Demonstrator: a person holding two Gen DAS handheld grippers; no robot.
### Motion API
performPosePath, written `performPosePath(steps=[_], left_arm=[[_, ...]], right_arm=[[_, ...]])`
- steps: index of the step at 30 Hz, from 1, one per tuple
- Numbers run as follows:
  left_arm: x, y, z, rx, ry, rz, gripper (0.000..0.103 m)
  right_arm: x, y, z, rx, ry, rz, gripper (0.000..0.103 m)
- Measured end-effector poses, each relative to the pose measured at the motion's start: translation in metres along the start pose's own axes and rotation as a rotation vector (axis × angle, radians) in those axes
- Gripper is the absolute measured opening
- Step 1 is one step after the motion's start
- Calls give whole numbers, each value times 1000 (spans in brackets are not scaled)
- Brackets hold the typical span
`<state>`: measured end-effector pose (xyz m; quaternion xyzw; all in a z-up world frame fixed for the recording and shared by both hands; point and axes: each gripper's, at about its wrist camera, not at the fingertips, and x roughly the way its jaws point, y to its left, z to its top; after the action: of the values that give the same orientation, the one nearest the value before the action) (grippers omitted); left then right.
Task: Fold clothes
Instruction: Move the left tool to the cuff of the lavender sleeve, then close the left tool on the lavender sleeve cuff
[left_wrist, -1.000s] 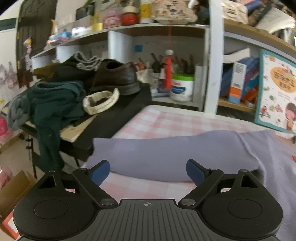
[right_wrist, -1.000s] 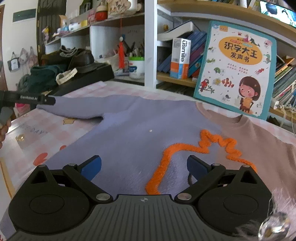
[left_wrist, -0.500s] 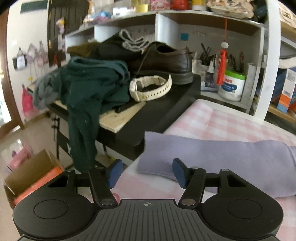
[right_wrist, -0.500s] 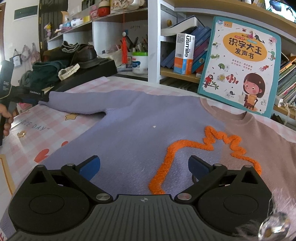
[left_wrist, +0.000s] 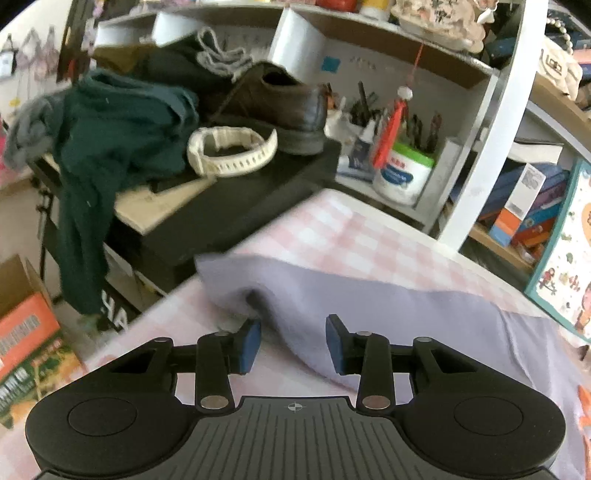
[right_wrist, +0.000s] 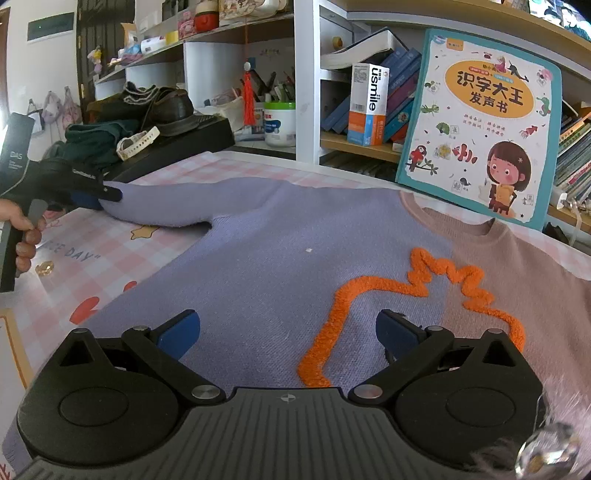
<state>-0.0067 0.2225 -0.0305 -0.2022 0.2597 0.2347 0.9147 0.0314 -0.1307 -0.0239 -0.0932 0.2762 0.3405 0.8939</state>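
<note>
Both jaws gape: the left gripper has been closing around the blurred sleeve; the right gripper is empty.

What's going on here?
A person is folding a sweater spread flat on a checked table. The left gripper is at the end of the sleeve; its jaws have just been closing with the cuff bunched between them, not yet clearly pinched. The right gripper hovers open over the sweater's front. Nothing is folded yet.

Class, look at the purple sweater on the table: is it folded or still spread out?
Spread out. The sweater lies flat, front up, its sleeve stretched straight out sideways, unfolded.
</note>
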Motion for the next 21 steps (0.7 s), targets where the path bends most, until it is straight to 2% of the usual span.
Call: performPosePath(steps=[4,8,12,14,16,19,21], left_arm=[[2,-3,1,14,-2,17,41],[4,19,9,-92,-26,51,39],[4,35,12,-174,-34,21,36],[4,39,12,-190,-40,23,30],[6,42,11,-198,-44,25,16],[7,50,11,-229,-36,-1,6],[6,54,11,-251,-26,-25,4]], right_arm=[[0,1,0,-8,4,-1,102],[1,1,0,-9,5,-1,102],[3,1,0,-7,20,1,102],[4,1,0,-7,26,-1,102],[3,1,0,-7,20,-10,102],[-3,-1,-2,9,9,-35,102],[-9,-7,-4,35,9,-43,102]])
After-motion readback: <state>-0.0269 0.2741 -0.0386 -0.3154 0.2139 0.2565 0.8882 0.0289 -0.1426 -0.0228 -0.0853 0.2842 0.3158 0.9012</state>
